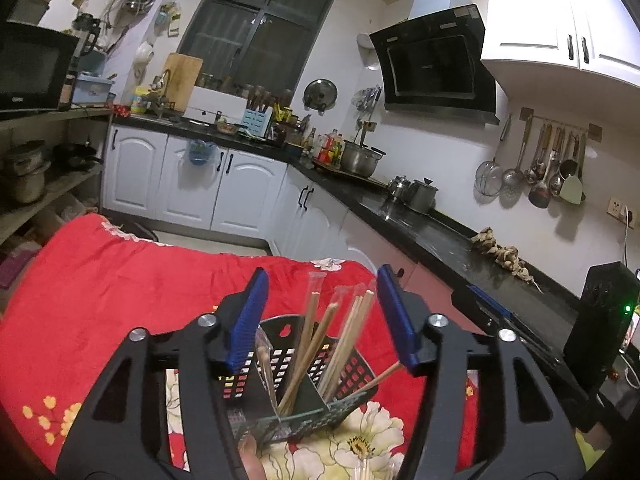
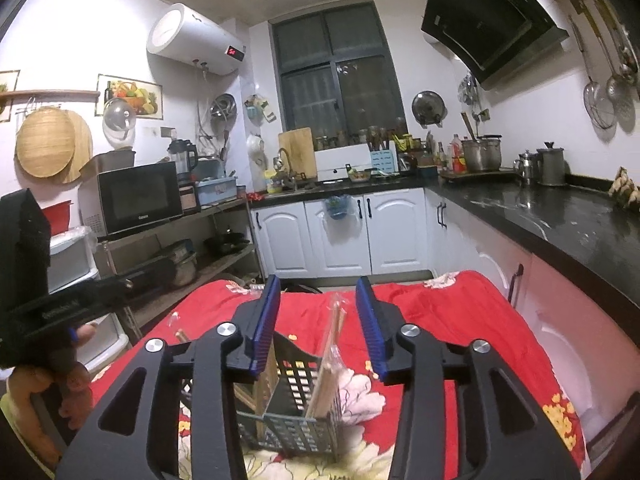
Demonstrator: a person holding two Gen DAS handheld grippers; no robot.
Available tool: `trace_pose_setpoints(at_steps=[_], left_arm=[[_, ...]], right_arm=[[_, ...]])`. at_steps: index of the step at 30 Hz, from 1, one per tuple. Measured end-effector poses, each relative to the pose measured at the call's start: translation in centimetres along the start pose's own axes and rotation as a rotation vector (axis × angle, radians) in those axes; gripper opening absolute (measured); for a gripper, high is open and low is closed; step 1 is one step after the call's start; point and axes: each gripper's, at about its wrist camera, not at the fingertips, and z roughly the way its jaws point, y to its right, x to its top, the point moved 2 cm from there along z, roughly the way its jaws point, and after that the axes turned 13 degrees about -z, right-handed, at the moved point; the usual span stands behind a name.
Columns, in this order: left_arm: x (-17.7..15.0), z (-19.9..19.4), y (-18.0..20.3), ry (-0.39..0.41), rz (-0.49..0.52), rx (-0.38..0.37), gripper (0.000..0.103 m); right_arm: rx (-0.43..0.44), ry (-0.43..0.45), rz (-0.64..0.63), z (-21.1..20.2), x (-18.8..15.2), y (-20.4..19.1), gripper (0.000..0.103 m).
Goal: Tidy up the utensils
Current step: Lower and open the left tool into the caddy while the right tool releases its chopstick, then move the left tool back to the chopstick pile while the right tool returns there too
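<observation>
Both tongs, left [image 1: 320, 312] and right [image 2: 318, 320], hang released over the basket [image 1: 348, 368] of chopsticks [image 1: 344, 340], gripping nothing. It stands near the near edge of the red floral cloth [image 1: 120, 300], bare beyond. Black worktop [image 2: 560, 216] runs right; microwave [image 2: 136, 196] lettering unreadable.

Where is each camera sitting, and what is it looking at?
Left wrist: sits on the left gripper, looking over its open blue fingers at the black basket of chopsticks; no hand shows.
Right wrist: sits on the right gripper, fingers open, facing the same basket; the person's left hand shows at the left edge.
Both share the basket, red cloth and window.
</observation>
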Motion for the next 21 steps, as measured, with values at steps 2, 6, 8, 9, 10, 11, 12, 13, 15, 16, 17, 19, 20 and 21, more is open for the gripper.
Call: trace_pose_setpoints(at_steps=[2,6,8,9,10,11,12,13,15,16,17,19,20,21], left_arm=[[-0.1,-0.4,0.1,-0.002,-0.002,0.002,0.064],[-0.5,-1.1,0.1,-0.007,-0.009,0.012,0.076],[-0.8,-1.4,0.0,-0.009,-0.010,0.026,0.081],[-1.0,-1.6,-0.1,-0.011,-0.011,0.034,0.081],[-1.2,-1.7,-0.3,-0.015,-0.017,0.041,0.082],[-1.3,-1.8,-0.4,-0.018,-0.021,0.044,0.084],[-1.4,-2.0,-0.5,-0.020,-0.027,0.048,0.087],[-1.6,-2.1,-0.5,-0.022,-0.028,0.049,0.088],[-2.0,-2.3,-0.6,-0.027,-0.028,0.054,0.091],[-2.1,-2.5,-0.6,-0.027,-0.028,0.055,0.092],[-2.3,-2.7,-0.7,-0.028,-0.029,0.056,0.092],[-2.8,-3.1,-0.9,-0.032,-0.034,0.052,0.092],[-3.1,-3.3,-1.0,-0.033,-0.037,0.052,0.092],[-3.4,-3.5,-1.1,-0.036,-0.041,0.055,0.092]], right_arm=[[-0.001,-0.008,0.007,-0.4,-0.3,0.2,0.043],[0.003,-0.024,0.013,-1.2,-0.8,0.2,0.047],[0.005,-0.030,0.014,-1.5,-1.0,0.1,0.049],[0.006,-0.034,0.015,-1.6,-1.1,0.1,0.050],[0.008,-0.039,0.018,-1.8,-1.3,0.1,0.050],[0.011,-0.043,0.022,-2.0,-1.4,0.0,0.051],[0.013,-0.046,0.024,-2.1,-1.5,0.0,0.052],[0.016,-0.049,0.025,-2.3,-1.7,0.0,0.053],[0.020,-0.054,0.021,-2.5,-1.9,-0.2,0.053],[0.020,-0.056,0.016,-2.7,-2.1,-0.4,0.054],[0.019,-0.057,0.015,-2.9,-2.2,-0.4,0.055],[0.022,-0.060,0.015,-3.2,-2.5,-0.6,0.058],[0.026,-0.063,0.015,-3.5,-2.7,-0.8,0.058],[0.027,-0.064,0.014,-3.6,-2.8,-0.9,0.059]])
